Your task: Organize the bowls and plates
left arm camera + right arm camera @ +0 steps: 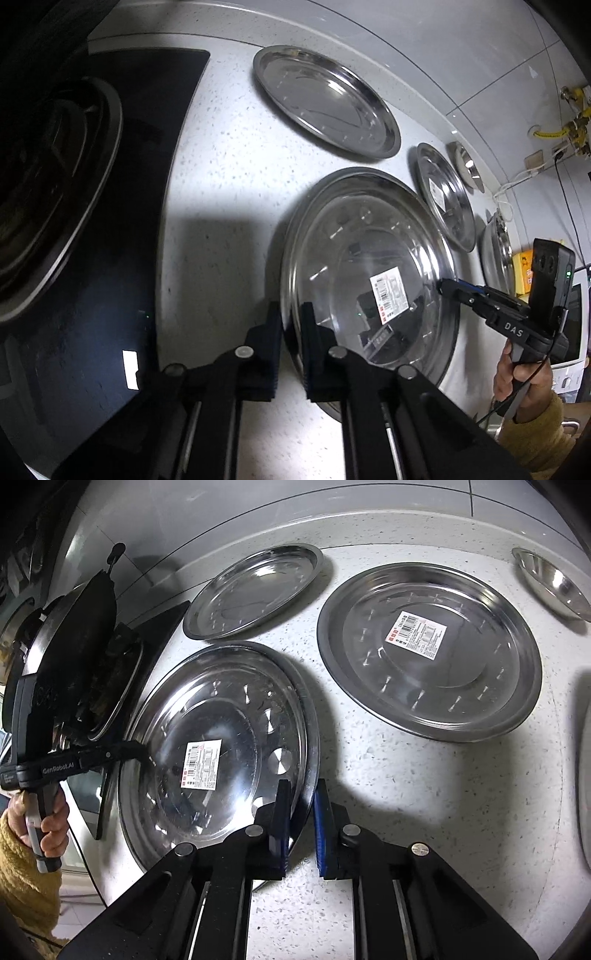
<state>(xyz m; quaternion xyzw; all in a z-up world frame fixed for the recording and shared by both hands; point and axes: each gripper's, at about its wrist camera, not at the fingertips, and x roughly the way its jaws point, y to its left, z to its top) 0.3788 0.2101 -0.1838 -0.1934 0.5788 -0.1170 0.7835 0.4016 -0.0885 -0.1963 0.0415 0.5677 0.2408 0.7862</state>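
Judging the risks from the hob [122, 221] outward, we saw the first at the left gripper [291, 332], whose pads were closed tight on the rim of the big plate [369, 240] on the side facing the hob. That rim was thin, polished steel, so we reckoned a lift could let it slide out of the pads. The big plate itself lay on the worktop [406, 812] just beside the hob, a label stuck at its middle. Its edge seemed doubled in the right wrist view, and we could not tell whether a second plate sat under it; if so, the lower one might drop or clatter as the top rose. The right gripper [300, 812] was likewise clamped shut on the rim away from the hob. With two holds on one plate, uneven lifting could tilt it, wrench it free, or knock it against the hob's edge. Counting outward from the hob, we found three plates for certain: the big plate, a plain plate [325, 99] behind it and also close to the hob, and a second labelled plate [428, 650] farther off. Beyond those stood one small bowl [554, 583], and farthest from the hob one steel rim [585, 775] that we could not identify.
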